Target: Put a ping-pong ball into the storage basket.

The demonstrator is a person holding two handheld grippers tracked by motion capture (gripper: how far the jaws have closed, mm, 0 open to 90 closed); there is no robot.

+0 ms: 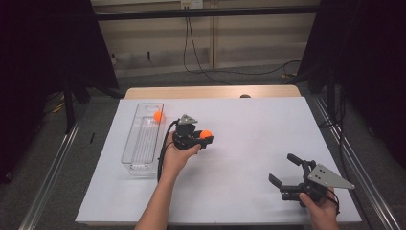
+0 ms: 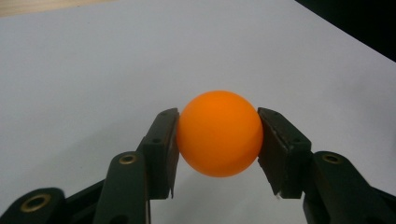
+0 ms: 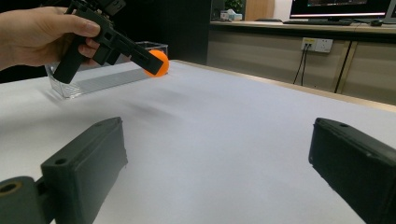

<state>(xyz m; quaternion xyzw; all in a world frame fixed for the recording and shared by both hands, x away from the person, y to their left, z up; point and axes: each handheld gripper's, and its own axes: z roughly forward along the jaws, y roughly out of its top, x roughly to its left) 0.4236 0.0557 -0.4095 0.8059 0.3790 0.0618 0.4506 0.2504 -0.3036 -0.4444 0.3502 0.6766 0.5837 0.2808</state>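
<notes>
My left gripper (image 1: 206, 137) is shut on an orange ball (image 1: 205, 134), held above the white table sheet just right of the clear tray. Up close, the ball (image 2: 219, 134) sits squeezed between both black pads (image 2: 161, 149). The right gripper view catches that ball (image 3: 158, 63) from the side, lifted off the table in the far hand. A second orange ball (image 1: 158, 116) lies inside the clear tray (image 1: 139, 163) near its far end. My right gripper (image 1: 283, 167) rests low at the front right, open, nothing between its fingers (image 3: 88, 163).
The white sheet (image 1: 249, 129) covers most of the wooden table. The long clear tray (image 3: 70, 88) stands at the left. Metal rails run along both sides of the table and cables trail across the floor beyond its far edge.
</notes>
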